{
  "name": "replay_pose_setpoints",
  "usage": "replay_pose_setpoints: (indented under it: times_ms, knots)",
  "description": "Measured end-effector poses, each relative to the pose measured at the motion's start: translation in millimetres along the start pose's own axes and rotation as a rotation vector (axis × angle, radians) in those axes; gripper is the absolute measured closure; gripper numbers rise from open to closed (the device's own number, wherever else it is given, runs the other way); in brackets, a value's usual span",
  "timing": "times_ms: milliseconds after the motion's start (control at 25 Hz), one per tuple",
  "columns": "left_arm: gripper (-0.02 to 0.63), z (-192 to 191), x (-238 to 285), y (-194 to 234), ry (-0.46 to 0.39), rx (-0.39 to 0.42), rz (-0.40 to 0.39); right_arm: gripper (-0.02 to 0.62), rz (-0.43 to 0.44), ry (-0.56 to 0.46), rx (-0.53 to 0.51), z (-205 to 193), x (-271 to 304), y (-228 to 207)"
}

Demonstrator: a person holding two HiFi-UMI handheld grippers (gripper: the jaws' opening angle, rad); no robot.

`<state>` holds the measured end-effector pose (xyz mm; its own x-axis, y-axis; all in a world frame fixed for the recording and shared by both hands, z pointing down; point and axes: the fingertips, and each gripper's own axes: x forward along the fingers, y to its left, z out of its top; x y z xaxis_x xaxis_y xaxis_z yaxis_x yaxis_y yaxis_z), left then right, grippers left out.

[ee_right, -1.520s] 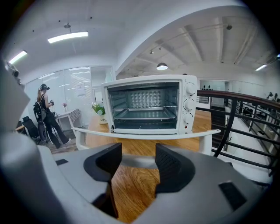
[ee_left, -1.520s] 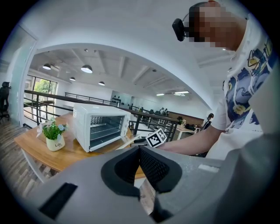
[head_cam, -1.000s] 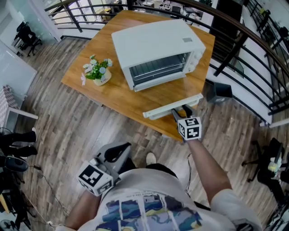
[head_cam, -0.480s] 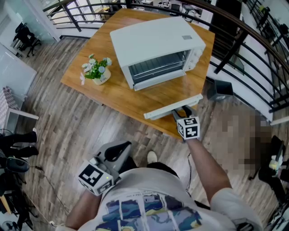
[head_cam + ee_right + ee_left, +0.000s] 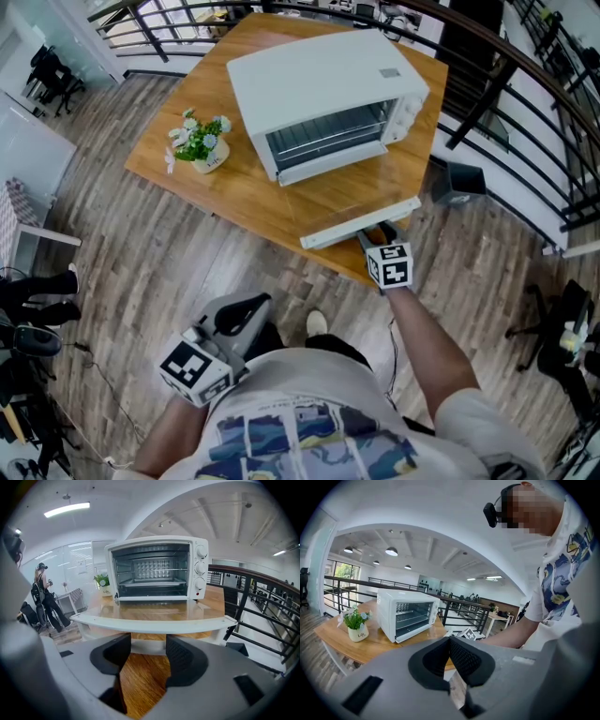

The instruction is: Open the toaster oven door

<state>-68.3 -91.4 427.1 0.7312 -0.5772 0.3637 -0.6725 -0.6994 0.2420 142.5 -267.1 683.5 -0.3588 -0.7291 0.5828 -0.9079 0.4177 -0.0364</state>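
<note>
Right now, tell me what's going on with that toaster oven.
A person holds a gripper in each hand. The white toaster oven sits on a wooden table with its door folded down flat, so it is open. The right gripper is at the door's front edge, its fingers apart and not clamped on it. The left gripper hangs low by the person's body, fingers together on nothing. A small potted plant stands beside the oven.

Toaster oven [image 5: 157, 569] knob [image 5: 200, 567] markings too small to read
</note>
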Motion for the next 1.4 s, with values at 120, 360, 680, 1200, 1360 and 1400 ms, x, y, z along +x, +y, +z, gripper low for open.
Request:
replay_pose_setpoints:
  times_ms: [120,360,680,1200,1360,1400]
  knots:
    - [0.603,-2,1,1,0.003,0.01,-0.003,0.36,0.004,0.008,-0.001,-6,4,0]
    - [0.603,-4,2,2,0.019,0.002,0.0,0.364,0.01,0.036,-0.003,-16,6,0]
    - [0.603,-1,5,3,0.009,-0.002,0.002,0.365,0.01,0.061,0.001,-24,10,-3]
    - [0.603,0,7,5,0.009,-0.01,0.0,0.365,0.01,0.059,-0.008,-23,12,-3]
    - [0.603,0,9,6,0.011,-0.013,-0.003,0.365,0.013,0.062,-0.007,-23,13,-3]
    - [0.603,0,9,6,0.011,-0.013,-0.004,0.365,0.013,0.063,-0.006,-23,13,-3]
